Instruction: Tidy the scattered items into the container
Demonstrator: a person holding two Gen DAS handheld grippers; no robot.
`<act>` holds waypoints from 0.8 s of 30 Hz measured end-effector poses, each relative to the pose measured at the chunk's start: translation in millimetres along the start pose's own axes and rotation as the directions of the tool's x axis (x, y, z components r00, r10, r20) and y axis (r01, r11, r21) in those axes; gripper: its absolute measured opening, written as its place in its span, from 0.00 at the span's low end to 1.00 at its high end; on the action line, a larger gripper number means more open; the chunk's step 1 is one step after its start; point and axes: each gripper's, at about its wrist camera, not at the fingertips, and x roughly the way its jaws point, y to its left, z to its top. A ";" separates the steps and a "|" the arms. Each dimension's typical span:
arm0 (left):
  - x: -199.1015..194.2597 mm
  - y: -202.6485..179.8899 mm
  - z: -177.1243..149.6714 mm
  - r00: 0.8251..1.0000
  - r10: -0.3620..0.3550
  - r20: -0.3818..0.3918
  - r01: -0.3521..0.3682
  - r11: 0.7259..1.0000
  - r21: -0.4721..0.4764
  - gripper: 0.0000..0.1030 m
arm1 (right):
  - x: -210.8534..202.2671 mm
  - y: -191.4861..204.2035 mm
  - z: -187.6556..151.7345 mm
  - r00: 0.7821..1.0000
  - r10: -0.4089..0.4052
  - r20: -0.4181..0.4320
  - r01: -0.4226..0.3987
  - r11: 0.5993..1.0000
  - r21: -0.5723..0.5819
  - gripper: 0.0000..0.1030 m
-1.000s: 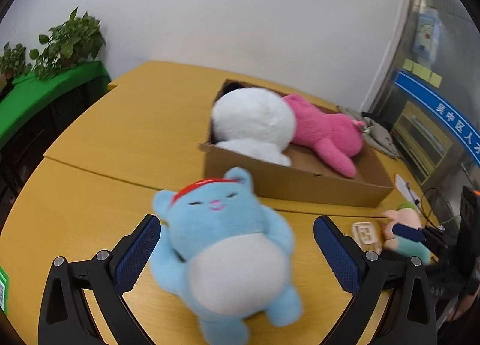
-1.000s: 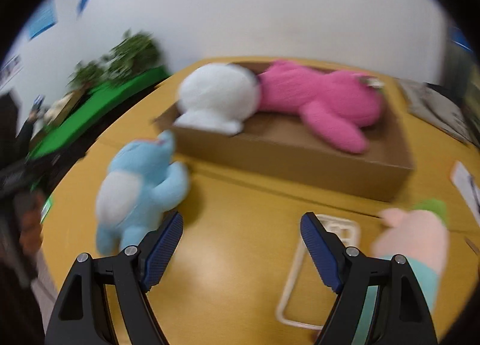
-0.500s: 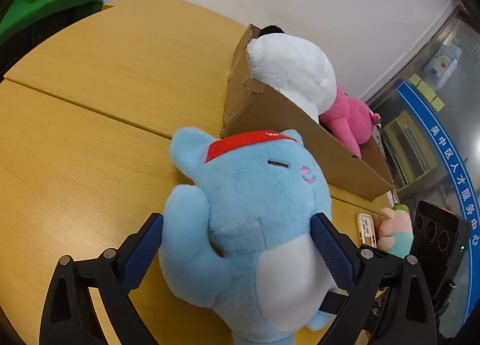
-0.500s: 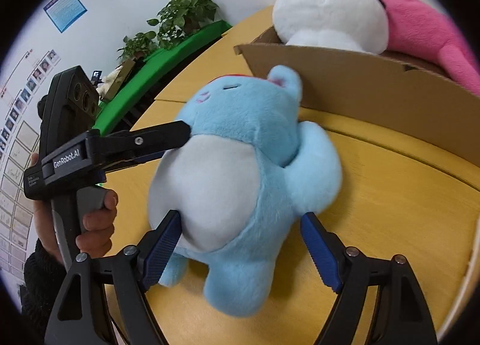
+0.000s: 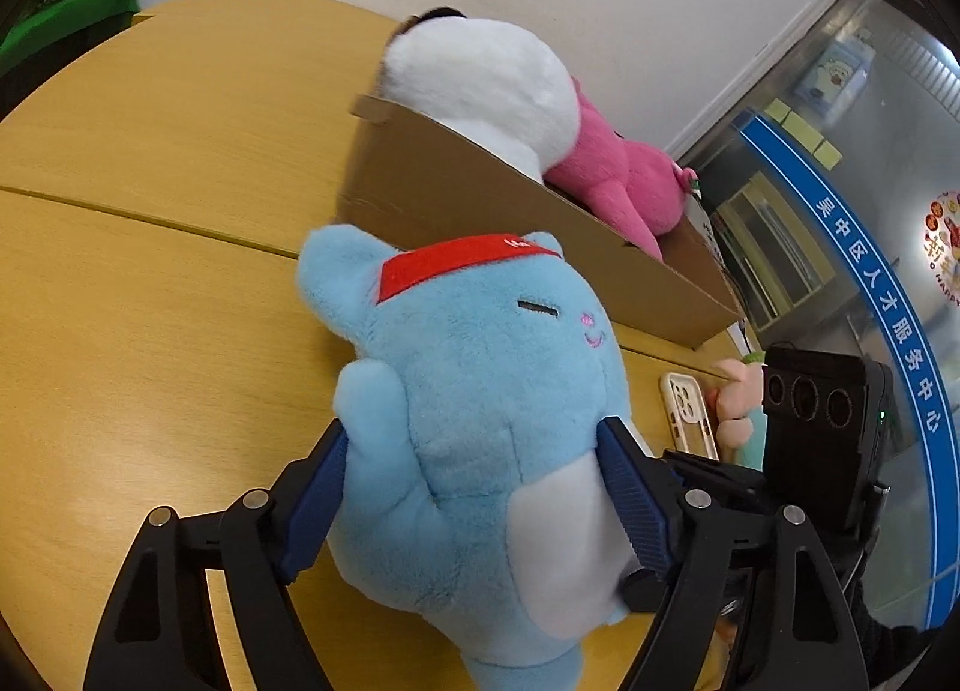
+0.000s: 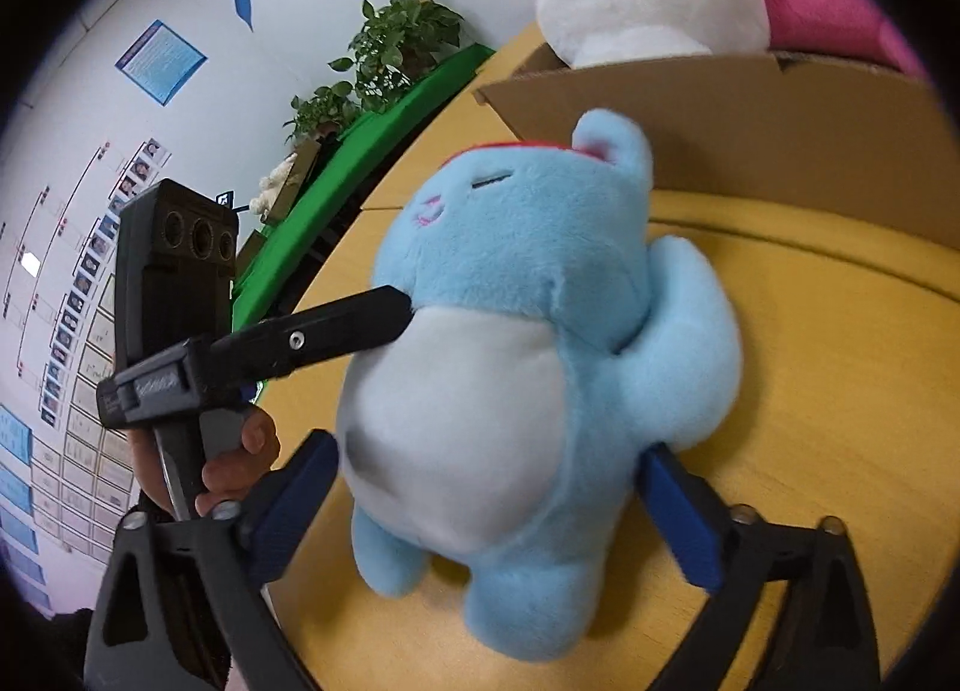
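A: What's changed vs a sec ago?

B: We've closed in on the blue plush cat [image 5: 480,421]. Left gripper [image 5: 474,487] was wide open w/ the toy lying between its fingers; now both pads press into the torso at arm level, fur bulging round them. Right gripper [image 6: 498,511] was over bare table; now it brackets the lower body, pads touching fur on both sides, squeeze looks lighter.

A: So for the task?

B: Prob. grasp done, lift into the cardboard box [image 5: 480,193] next.

A: Where's the toy, how's it look?

B: On the wooden table [image 5: 150,331], just in front of the box wall. Fluffy, white belly, red headband, closed eyes. White plush [image 5: 486,84] & pink plush [image 5: 624,181] are already in the box.
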 end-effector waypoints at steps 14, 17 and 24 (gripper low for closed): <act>1.5 -128.0 -6.7 0.985 -0.159 -0.065 0.172 0.935 0.309 0.02 | -62.7 20.9 -5.6 0.961 -0.166 0.222 0.198 0.971 -0.131 0.41; 3.9 -167.0 -0.7 0.988 -0.130 -0.081 0.152 0.890 0.430 0.03 | -70.1 35.5 1.6 0.963 -0.194 0.189 0.231 0.953 -0.197 0.49; -38.3 -76.0 22.0 0.997 -0.076 0.015 0.072 0.981 0.182 0.52 | -82.8 -31.1 -5.2 0.977 -0.178 0.115 0.178 0.984 0.009 0.67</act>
